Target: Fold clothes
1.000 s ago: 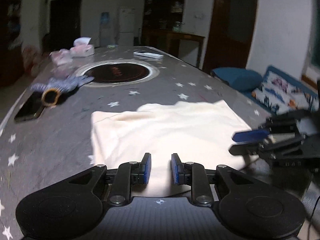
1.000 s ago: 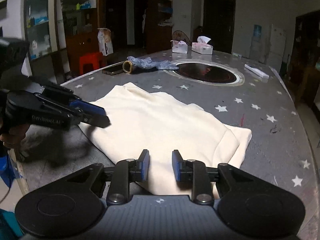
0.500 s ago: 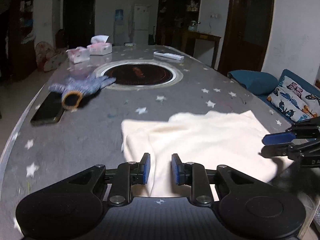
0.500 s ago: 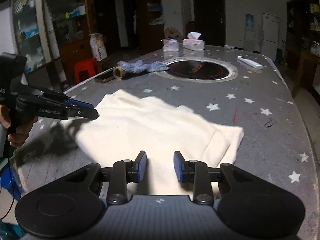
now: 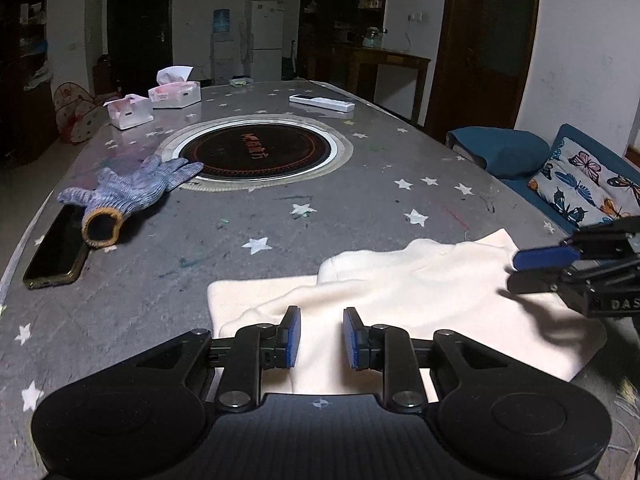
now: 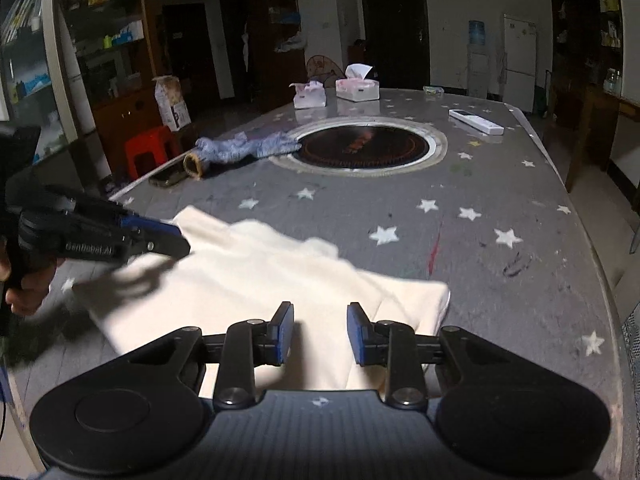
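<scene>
A cream folded garment (image 5: 404, 292) lies flat on the grey star-patterned table (image 5: 280, 216) near its front edge; it also shows in the right wrist view (image 6: 256, 280). My left gripper (image 5: 319, 337) is open and empty, hovering above the garment's near left part. My right gripper (image 6: 320, 334) is open and empty above the garment's near right part. Each gripper shows in the other's view: the right one (image 5: 540, 268) at the garment's right edge, the left one (image 6: 160, 240) at its left corner, both held above the cloth.
A blue knit glove (image 5: 128, 196) and a dark phone (image 5: 56, 252) lie at the table's left. A round inset cooktop (image 5: 256, 152) is mid-table, with two tissue boxes (image 5: 174, 92) and a white remote (image 5: 322, 103) beyond. A sofa with a butterfly cushion (image 5: 580, 188) stands on the right.
Both grippers have pulled back and risen from the garment, staying open. The garment lies still on the table.
</scene>
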`<state>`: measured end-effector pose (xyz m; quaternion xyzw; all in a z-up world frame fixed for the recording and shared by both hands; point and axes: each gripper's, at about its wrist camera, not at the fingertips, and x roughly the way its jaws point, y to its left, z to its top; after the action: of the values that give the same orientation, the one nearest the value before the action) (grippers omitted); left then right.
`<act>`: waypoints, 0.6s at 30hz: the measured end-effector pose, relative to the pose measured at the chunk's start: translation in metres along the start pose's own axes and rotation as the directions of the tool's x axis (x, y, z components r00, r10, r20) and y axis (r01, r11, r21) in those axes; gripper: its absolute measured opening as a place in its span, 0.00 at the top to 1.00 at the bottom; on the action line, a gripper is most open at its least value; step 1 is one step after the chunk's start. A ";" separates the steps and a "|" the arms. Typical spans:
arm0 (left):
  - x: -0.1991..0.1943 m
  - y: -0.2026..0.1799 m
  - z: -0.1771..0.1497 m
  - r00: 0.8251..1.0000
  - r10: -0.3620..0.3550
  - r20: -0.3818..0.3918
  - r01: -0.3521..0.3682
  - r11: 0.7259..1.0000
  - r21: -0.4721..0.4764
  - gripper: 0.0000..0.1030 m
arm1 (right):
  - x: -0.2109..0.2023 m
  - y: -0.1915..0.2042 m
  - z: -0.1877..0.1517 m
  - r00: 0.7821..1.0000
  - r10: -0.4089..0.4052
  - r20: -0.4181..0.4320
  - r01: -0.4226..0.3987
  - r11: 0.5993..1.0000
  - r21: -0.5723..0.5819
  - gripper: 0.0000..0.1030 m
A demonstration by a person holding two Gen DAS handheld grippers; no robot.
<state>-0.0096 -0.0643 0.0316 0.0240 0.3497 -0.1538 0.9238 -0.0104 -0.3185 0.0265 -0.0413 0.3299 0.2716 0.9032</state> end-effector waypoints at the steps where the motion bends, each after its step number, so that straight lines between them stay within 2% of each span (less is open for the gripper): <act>1: 0.004 0.001 0.002 1.000 -0.002 -0.006 0.002 1.000 0.001 0.75 | 0.003 -0.001 0.002 1.000 -0.002 0.000 0.002 1.000 -0.001 0.73; 6: 0.021 0.010 0.007 0.999 -0.018 -0.034 0.016 0.999 -0.035 0.76 | 0.029 -0.009 0.007 0.998 -0.006 -0.054 0.007 1.000 0.014 0.73; 9: 0.023 0.014 0.010 0.999 -0.021 -0.029 0.019 0.998 -0.057 0.76 | 0.029 -0.008 0.008 0.998 -0.005 -0.055 0.005 1.000 0.010 0.73; 13: 0.022 0.008 0.013 1.000 -0.003 -0.011 0.003 1.000 -0.030 0.75 | 0.026 -0.005 0.012 0.999 0.009 -0.035 -0.009 1.000 -0.001 0.72; 18: 0.026 0.010 0.014 1.000 0.009 -0.013 -0.009 0.999 -0.035 0.74 | 0.038 -0.008 0.012 0.998 0.003 -0.064 -0.001 1.000 0.020 0.72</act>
<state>0.0204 -0.0637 0.0246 0.0104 0.3580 -0.1435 0.9226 0.0254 -0.3048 0.0116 -0.0409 0.3614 0.2677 0.8922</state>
